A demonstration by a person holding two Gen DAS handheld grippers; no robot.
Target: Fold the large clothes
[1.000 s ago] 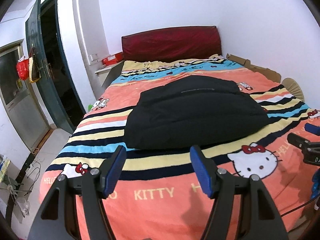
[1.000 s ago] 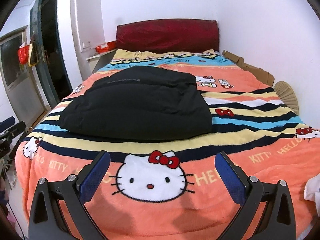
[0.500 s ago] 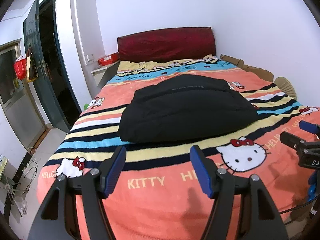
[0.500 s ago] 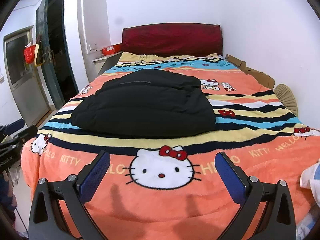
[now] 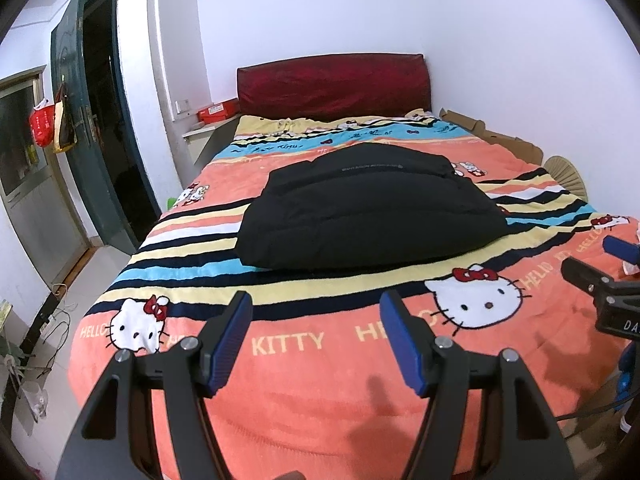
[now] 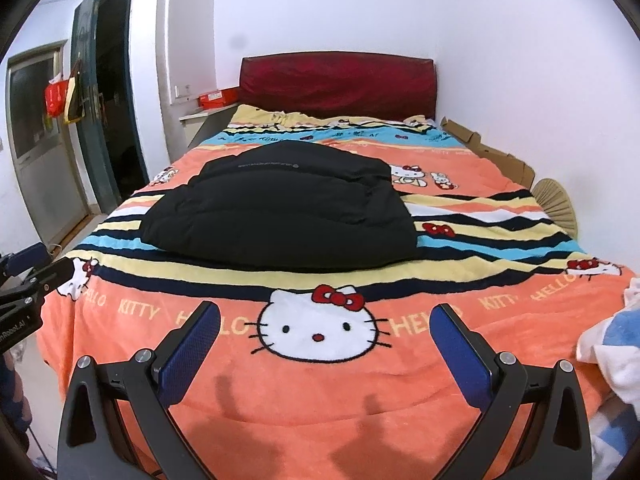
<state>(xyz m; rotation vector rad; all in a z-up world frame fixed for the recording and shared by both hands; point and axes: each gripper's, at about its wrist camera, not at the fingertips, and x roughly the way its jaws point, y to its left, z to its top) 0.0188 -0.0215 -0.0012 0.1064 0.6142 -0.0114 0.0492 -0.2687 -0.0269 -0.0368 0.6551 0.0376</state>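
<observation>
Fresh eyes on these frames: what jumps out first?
The loud orange Hello Kitty blanket covers the whole bed, with a big cat face near the foot end. A puffy black jacket lies folded in the middle of it, in front of the dark red headboard. Both tongs, left and right, hover open over the foot of the bed, holding nothing.

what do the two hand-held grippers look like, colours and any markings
Both the left hand-held gripper and the right hand-held gripper have matte black angular frames with triangular cut-outs, silver round bolts at the joints, and ribbed blue rectangular pads on the fingers. White lettering shows on each body, partly cut off. A thin black cable trails below the right one.
</observation>
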